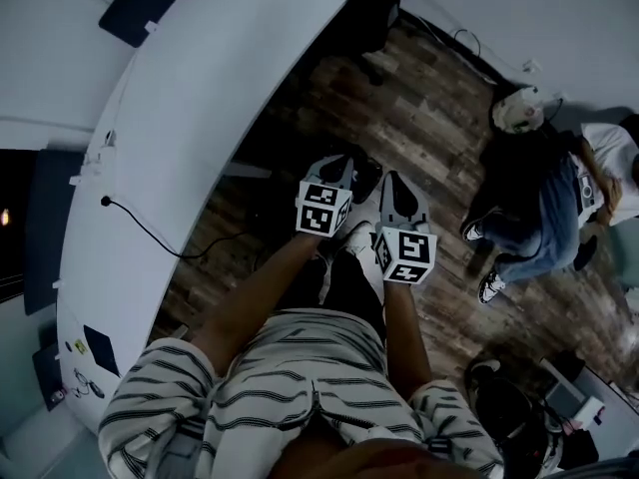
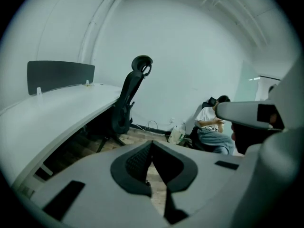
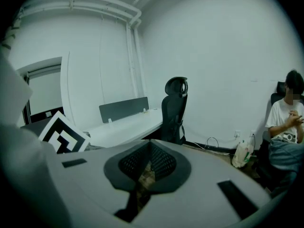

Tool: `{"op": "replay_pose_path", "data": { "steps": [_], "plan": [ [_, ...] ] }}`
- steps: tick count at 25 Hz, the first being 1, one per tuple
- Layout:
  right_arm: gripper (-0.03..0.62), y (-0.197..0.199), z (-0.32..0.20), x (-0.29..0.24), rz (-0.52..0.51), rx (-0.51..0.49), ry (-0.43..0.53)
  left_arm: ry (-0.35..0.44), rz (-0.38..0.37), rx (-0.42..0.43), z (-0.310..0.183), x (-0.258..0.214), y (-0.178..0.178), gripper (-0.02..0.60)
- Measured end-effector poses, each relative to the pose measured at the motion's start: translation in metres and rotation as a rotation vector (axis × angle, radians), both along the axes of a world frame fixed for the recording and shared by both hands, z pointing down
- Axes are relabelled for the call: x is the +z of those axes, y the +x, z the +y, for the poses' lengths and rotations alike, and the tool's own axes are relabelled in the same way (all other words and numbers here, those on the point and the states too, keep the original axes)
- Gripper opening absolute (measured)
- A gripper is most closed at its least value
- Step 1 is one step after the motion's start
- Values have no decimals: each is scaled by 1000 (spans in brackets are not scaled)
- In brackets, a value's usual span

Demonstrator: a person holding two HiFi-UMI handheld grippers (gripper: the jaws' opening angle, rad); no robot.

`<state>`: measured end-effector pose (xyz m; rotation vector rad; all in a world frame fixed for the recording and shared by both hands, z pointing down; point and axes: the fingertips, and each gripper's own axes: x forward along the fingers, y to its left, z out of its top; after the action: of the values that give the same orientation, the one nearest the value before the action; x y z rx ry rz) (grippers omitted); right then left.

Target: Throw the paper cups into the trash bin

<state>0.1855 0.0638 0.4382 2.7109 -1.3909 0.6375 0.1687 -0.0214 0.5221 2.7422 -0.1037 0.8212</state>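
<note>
Zero paper cups were visible in any of the three views, and no trash bin was seen either. The whereabouts of both could not be established from this position.

The left tongs [image 1: 344,164] were pressed together at the tips with nothing between them. Only bare plank showed through the slit behind the pads in the left gripper view [image 2: 152,144]. The right tongs [image 1: 392,181] stood the same way, tips met and empty [image 3: 149,144].

Both were held side by side, just apart, close in front of the holder's body. They were above the wooden floor [image 1: 429,118], not over any work surface. In my judgement this was a neutral carrying posture. Closed, empty tongs are compact and catch on nothing, and neither was addressed to any object.

To the left ran a long white curved tabletop [image 1: 200,98], bare apart from a dark divider panel [image 2: 59,76] and a trailing cable [image 1: 150,233]. A black office chair [image 3: 173,108] stood at its far end. At the far right a seated person [image 1: 539,208] occupied a chair by the wall, with a white bag [image 3: 242,153] on the floor beside them.

Assessment: no disposal step was in hand. The cups would have to be located first.
</note>
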Motion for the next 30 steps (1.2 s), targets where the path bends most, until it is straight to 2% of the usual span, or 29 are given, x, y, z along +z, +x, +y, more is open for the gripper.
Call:
{"op": "replay_pose_path", "data": {
  "steps": [8, 20, 30],
  "plan": [
    [11, 0, -4, -31, 37, -12, 19, 29, 86, -24, -8, -52, -9, 25],
    [11, -20, -20, -75, 78, -35, 59, 70, 222, -43, -23, -131, -32, 25],
    [11, -29, -31, -101, 123, -75, 80, 93, 286, -41, -18, -168, -49, 25]
  ]
}}
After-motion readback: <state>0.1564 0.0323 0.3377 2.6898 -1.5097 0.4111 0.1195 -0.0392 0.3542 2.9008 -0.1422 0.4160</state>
